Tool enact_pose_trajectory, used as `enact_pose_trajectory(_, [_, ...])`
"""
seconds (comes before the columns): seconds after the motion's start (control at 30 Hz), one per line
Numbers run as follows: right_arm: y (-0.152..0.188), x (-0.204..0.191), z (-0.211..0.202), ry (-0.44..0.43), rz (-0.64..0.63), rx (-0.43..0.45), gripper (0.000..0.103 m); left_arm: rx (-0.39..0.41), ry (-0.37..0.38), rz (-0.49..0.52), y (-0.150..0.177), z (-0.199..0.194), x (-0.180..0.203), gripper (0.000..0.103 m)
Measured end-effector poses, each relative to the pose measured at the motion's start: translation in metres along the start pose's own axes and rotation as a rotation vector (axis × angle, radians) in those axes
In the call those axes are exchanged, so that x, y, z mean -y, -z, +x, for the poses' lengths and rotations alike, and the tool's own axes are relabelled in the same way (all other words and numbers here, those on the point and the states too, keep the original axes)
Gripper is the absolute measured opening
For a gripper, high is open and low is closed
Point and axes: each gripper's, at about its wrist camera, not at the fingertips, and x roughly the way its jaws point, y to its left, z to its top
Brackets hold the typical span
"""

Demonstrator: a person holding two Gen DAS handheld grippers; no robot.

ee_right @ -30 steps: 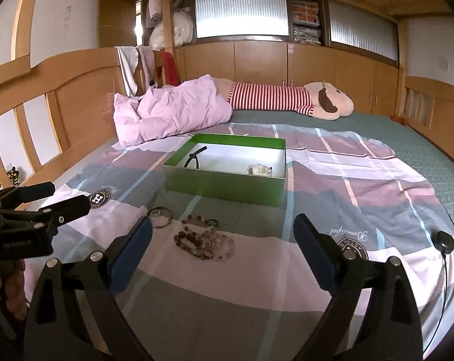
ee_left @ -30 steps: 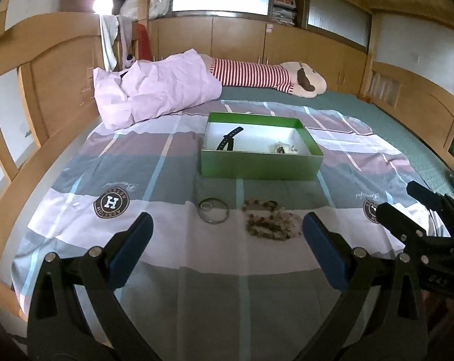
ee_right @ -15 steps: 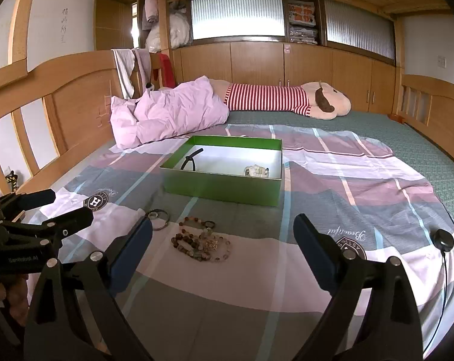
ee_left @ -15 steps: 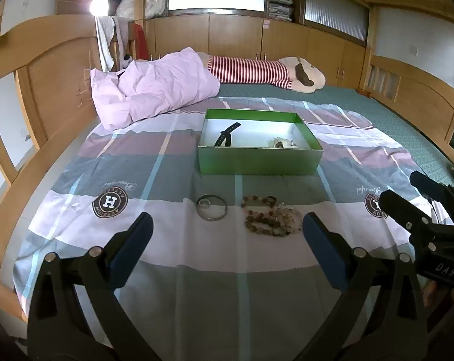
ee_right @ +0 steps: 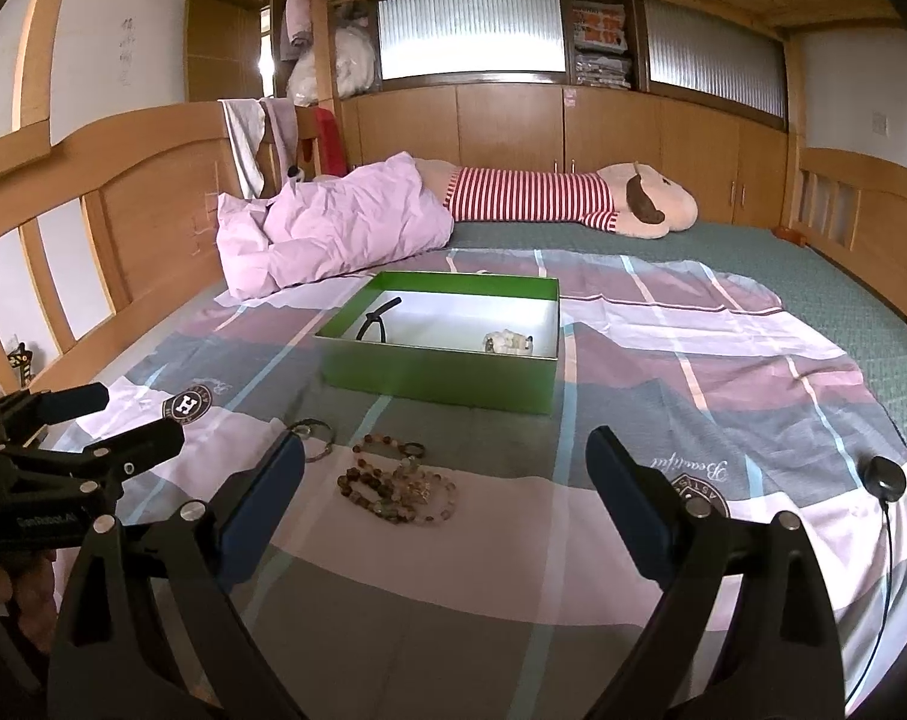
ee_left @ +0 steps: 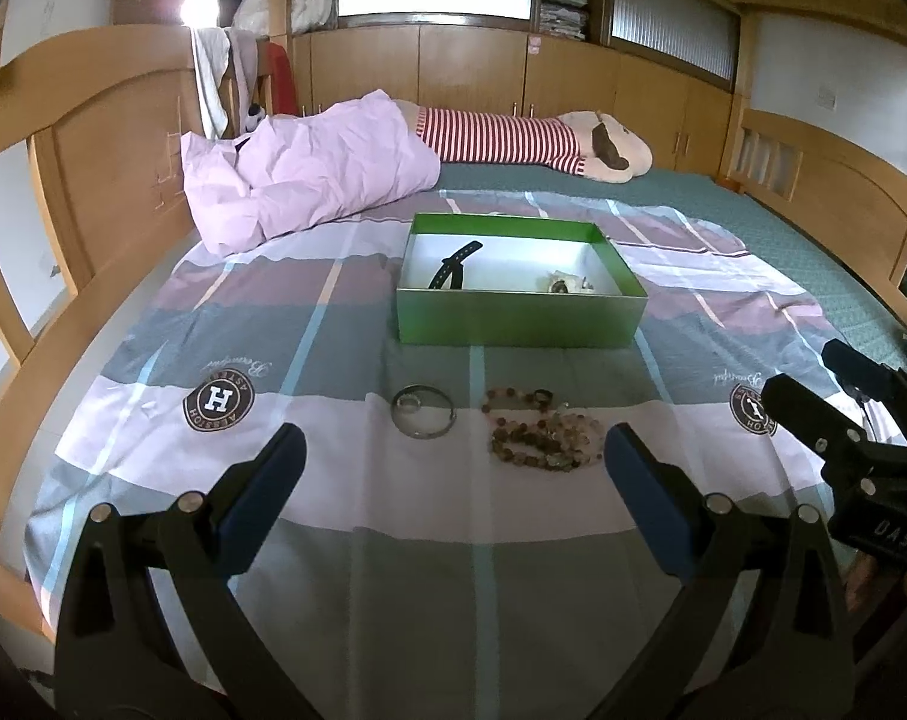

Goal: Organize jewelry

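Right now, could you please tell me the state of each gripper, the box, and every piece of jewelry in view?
Left gripper: open, empty, above the bed.
Right gripper: open, empty.
Green cardboard box: lidless, upright on the striped bedsheet.
Black strap: lying inside the box, left side.
Small pale jewelry piece: inside the box, right side.
Silver metal bangle: flat on the sheet, outside the box.
Brown beaded strands: heaped on the sheet beside the bangle.

One green box is seen, one metal bangle, one heap of beaded bracelets, two grippers counted, one plush toy, one pink pillow.
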Motion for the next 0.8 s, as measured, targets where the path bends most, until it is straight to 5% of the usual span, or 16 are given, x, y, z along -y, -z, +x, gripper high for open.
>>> enact_pose_trajectory(0.8, [0.0011, 0.0025, 0.0037, -0.001, -0.005, -0.006, 0.093, -0.007, 0.006, 0.002, -0.0003, -0.0003, 0.0018, 0.099])
